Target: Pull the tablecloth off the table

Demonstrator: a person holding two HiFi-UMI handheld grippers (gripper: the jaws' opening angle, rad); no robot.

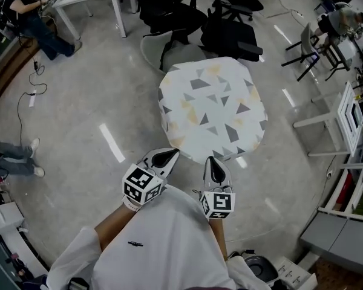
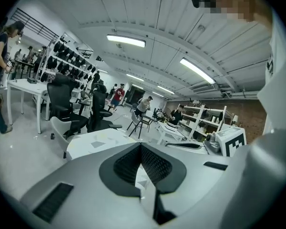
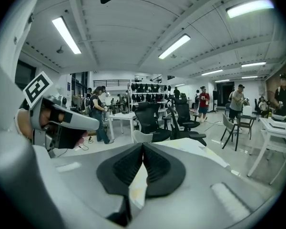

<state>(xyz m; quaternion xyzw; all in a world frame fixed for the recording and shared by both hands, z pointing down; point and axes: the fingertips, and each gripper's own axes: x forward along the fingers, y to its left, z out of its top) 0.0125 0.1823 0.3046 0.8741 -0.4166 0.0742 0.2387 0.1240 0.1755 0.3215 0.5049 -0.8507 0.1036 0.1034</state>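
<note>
Left gripper [image 1: 171, 153] and right gripper [image 1: 211, 162] held forward side by side, fingers [image 2: 152, 163] pressed together.

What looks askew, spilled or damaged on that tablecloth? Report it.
Nothing stands out. The tablecloth lies smooth and evenly draped, with nothing on it and no stain or tear visible. The left gripper and right gripper are shut, empty, short of its near edge.

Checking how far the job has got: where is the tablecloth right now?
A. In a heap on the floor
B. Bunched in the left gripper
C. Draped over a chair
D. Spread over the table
D: the tablecloth lies spread flat with its edges hanging down, and the left gripper and right gripper are both shut with nothing in them.
</note>
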